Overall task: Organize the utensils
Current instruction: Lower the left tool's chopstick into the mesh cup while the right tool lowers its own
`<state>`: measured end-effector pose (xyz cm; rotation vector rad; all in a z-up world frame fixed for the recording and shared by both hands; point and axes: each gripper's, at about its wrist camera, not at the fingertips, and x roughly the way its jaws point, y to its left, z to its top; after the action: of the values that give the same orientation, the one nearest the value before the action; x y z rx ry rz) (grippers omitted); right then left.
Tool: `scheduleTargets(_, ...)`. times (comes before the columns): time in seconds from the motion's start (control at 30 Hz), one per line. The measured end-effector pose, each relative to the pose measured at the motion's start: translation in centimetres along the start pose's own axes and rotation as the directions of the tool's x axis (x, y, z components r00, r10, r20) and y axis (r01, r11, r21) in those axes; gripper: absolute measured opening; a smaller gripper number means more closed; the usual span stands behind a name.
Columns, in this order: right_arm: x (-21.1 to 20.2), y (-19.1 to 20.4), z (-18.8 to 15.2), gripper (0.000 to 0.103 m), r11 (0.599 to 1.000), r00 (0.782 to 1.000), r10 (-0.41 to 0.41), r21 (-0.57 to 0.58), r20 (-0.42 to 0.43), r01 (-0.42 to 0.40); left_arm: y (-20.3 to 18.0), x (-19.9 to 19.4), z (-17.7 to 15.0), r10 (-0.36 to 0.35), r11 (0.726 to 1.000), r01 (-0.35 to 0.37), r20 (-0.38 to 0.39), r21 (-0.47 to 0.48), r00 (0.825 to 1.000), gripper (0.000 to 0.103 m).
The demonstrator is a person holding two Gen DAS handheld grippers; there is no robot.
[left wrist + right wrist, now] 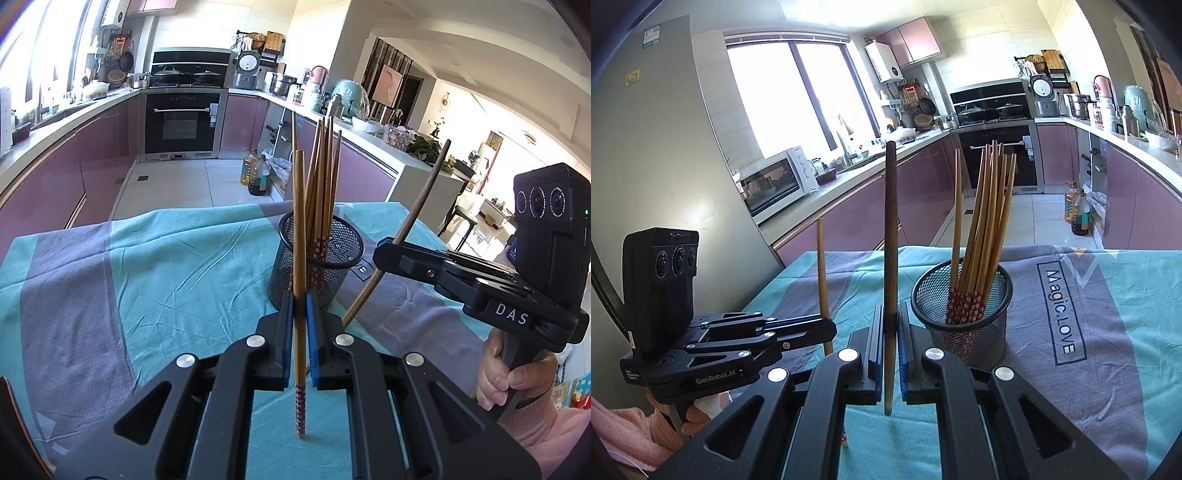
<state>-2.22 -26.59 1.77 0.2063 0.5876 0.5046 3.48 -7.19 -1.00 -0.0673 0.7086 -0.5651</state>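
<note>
Teal-and-grey tablecloth (147, 280) is covering the table. Black mesh cup (964, 314) is standing upright on it, holding a bundle of bamboo chopsticks (982, 229) leaning in it with their patterned red ends down. Left gripper (300, 325) is clamping a light bamboo chopstick (299, 236) upright, just in front of the cup. Right gripper (891, 339) is pinching a darker brown chopstick (891, 236), to the cup's left in its own view.

both hand-held grippers (300, 310) (891, 325) clamped, upright
</note>
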Motion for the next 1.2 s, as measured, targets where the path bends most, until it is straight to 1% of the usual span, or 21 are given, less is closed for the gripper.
scheduleTargets(0.7, -1.3, -0.7, 0.9, 0.006, 1.0, 0.999, -0.024, -0.013, 0.047, 0.025, -0.1, -0.6, 1.1, -0.034, 0.999, 0.034, 0.033, 0.003, 0.999, 0.008)
scheduleTargets(1.2, -2.0, -0.9, 1.3, 0.006, 0.999, 0.997, -0.037, -0.011, 0.068, 0.038, -0.3, -0.8, 1.5, -0.038, 0.999, 0.037, 0.046, 0.007, 0.998, 0.008)
